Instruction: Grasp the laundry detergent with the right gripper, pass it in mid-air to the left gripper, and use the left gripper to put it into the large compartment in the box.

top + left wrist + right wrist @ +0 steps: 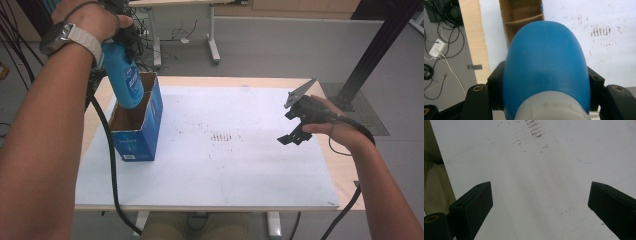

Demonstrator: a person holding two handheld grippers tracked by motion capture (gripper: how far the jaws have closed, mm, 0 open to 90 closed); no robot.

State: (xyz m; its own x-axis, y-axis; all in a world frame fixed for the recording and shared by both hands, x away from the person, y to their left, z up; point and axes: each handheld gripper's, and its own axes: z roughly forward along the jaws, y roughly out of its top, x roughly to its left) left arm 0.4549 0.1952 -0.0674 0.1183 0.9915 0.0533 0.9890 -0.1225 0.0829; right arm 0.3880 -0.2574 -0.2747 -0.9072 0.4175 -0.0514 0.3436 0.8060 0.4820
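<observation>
A blue plastic bottle (124,75) hangs bottom-down over an open blue cardboard box (137,135) at the table's left; its lower end reaches just into the box's mouth. My left gripper (122,35) is shut on the bottle near its neck, high above the box. In the left gripper view the bottle (546,67) sits between the two black jaws, with a pale cap at the bottom and the box's inner divider (524,21) beyond. At the table's right, my right gripper (295,135) hovers open over the white sheet, and nothing lies between its fingertips (477,200).
A white sheet (225,150) with faint brown marks covers the wooden table (345,170). A black cable (111,170) trails from the left gripper down over the front edge. Behind the table stand a desk leg (214,45) and a black post (375,55); cables lie on the floor.
</observation>
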